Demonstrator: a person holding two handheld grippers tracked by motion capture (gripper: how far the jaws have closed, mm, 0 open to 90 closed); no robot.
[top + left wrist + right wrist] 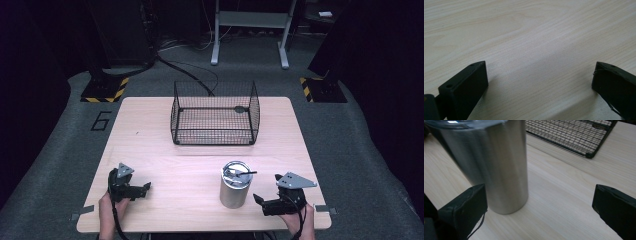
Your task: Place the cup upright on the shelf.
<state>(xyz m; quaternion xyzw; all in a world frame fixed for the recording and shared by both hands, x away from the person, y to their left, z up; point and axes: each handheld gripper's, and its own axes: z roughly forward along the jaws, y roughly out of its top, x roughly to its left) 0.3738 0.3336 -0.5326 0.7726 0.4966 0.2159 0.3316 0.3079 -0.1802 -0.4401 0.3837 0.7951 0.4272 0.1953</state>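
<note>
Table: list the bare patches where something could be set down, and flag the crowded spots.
Bare wood on the table: left of the wire basket, the strip between basket and steel tumbler, and between the left gripper and tumbler. Crowded: the near right, where the right gripper sits beside the tumbler.

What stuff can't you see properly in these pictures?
- Inside the tall silver metal cup: its clear lid, seen small from the high view, hides any contents.
- The cup's top in the right gripper view: cut off by the upper edge, and blurred.
- The small dark item in the black wire basket: too small to identify in the high view.
- The light wooden table in the left gripper view: nothing marks which spot this is.
</note>
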